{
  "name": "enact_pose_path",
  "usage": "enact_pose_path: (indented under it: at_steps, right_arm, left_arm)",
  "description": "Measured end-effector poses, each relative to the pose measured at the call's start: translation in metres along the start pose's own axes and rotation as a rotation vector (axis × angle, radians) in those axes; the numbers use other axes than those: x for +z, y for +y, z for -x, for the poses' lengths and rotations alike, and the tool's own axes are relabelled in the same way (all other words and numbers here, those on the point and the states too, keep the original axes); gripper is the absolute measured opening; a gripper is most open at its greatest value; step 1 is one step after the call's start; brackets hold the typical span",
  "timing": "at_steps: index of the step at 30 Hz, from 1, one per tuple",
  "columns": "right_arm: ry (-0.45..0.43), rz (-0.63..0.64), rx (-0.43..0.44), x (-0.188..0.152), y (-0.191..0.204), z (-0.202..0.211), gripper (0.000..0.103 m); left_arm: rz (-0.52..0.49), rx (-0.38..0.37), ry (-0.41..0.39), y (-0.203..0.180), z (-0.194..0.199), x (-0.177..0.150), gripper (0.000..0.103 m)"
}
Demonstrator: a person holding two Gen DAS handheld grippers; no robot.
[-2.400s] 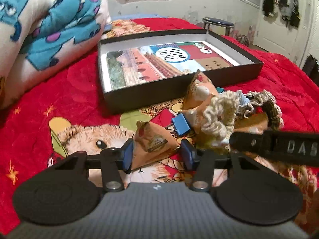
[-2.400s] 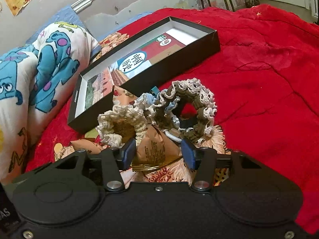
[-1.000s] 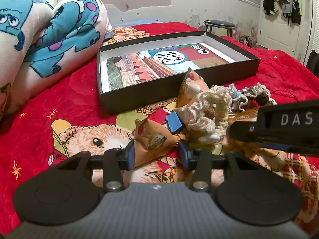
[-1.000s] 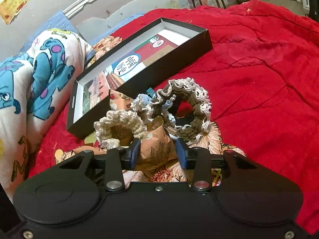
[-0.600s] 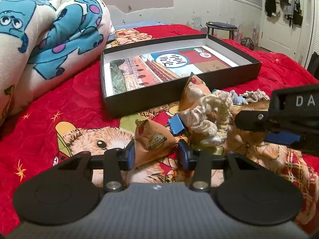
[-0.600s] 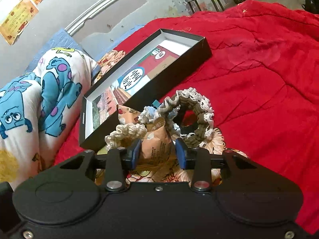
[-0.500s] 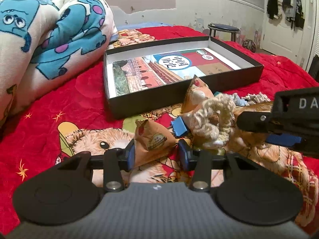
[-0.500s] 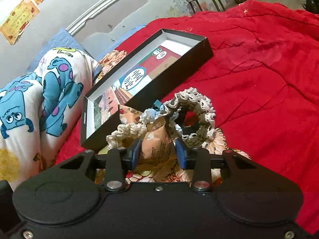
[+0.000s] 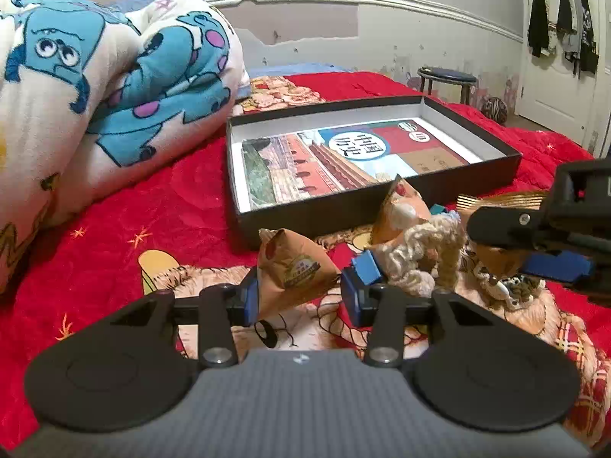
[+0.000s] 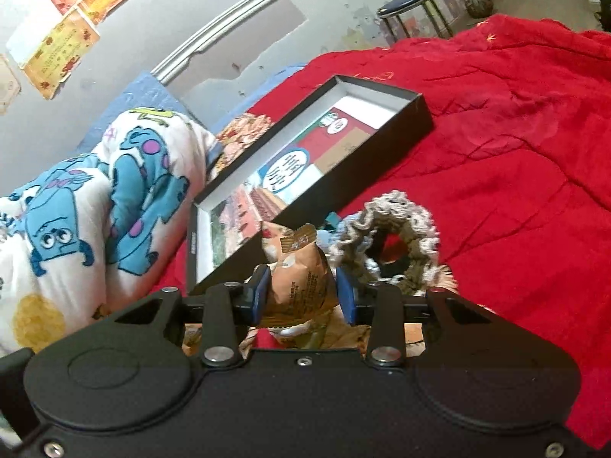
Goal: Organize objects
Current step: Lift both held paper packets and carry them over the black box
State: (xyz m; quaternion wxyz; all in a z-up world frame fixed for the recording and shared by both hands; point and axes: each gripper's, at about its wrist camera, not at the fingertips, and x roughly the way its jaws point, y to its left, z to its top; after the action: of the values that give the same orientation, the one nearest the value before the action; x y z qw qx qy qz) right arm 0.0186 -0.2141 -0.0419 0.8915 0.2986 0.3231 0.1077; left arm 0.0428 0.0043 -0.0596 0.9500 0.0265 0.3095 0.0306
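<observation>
Red bed cover (image 10: 515, 145) is lying under everything; each gripper's jaws are squeezing a brown snack bag, the left gripper (image 9: 299, 297) holding the left bag (image 9: 294, 267), the right gripper (image 10: 303, 294) half hiding the right bag (image 10: 301, 278).

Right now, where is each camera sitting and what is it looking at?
Left wrist: rides the left gripper, looking across the red bed at the black box; its fingers pinch a brown snack packet.
Right wrist: rides the right gripper, pinching another packet beside a crocheted scrunchie.
Shared: box, monster blanket.

monster blanket (image 9: 114, 76) – stool (image 9: 446, 76)
</observation>
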Motion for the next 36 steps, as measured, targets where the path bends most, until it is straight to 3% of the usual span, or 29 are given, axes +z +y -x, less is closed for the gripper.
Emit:
enact_pose_path:
  at_steps: [8, 13, 23, 29, 36]
  right_arm:
    - [-0.026, 0.010, 0.092, 0.006, 0.009, 0.005, 0.036]
    - [-0.029, -0.010, 0.174, 0.017, 0.014, 0.012, 0.036]
    - [0.000, 0.113, 0.249, 0.073, 0.043, 0.029, 0.036]
    - [-0.022, 0.192, 0.234, 0.129, 0.066, 0.000, 0.036]
    - [-0.006, 0.137, 0.224, 0.139, 0.059, -0.070, 0.036]
  left_arm:
    - [0.052, -0.028, 0.001, 0.006, 0.006, 0.012, 0.047]
    - [0.076, -0.044, -0.041, 0.016, 0.022, 0.027, 0.047]
    - [0.092, -0.124, -0.113, 0.051, 0.055, 0.084, 0.048]
    - [0.167, -0.155, -0.093, 0.066, 0.019, 0.122, 0.048]
    - [0.215, -0.118, -0.048, 0.075, -0.044, 0.109, 0.048]
